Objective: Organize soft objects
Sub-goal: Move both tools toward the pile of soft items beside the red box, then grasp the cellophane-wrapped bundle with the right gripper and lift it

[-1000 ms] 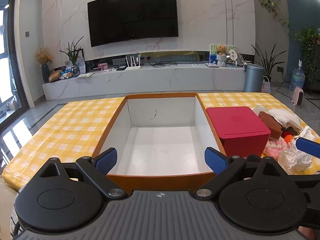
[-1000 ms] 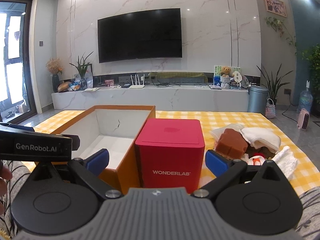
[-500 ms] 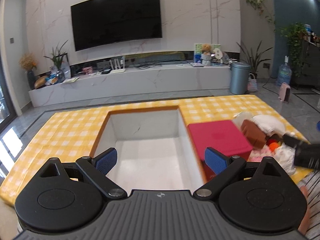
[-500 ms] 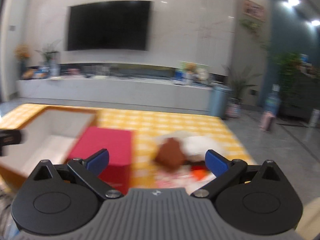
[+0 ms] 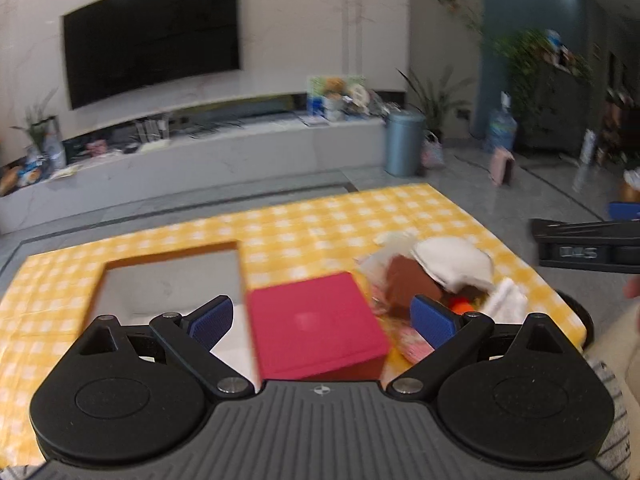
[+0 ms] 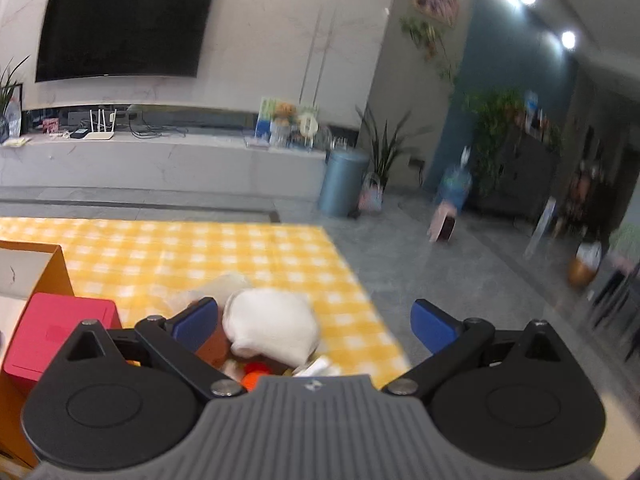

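Observation:
A heap of soft things lies on the yellow checked cloth (image 5: 328,224): a white cushion (image 5: 454,262) (image 6: 272,322), a brown plush (image 5: 410,284), an orange piece (image 6: 256,376) and white cloth (image 5: 508,300). Left of the heap stands a red box (image 5: 316,320) (image 6: 60,336), and beside it an open orange carton (image 5: 168,280) with a white inside. My left gripper (image 5: 322,316) is open above the red box. My right gripper (image 6: 316,320) is open over the heap, holding nothing. Its body (image 5: 584,246) shows at the right edge of the left wrist view.
The cloth's right edge drops to a grey tiled floor (image 6: 440,280). A white TV bench (image 6: 160,160), a wall TV (image 6: 124,24), a blue-grey bin (image 6: 344,182) and potted plants (image 6: 496,132) stand beyond. A hand (image 5: 632,290) shows at far right.
Both grippers have swung right and risen. The left one went from over the open carton to over the red box; the right one from the red box to the soft heap. Both stayed open.

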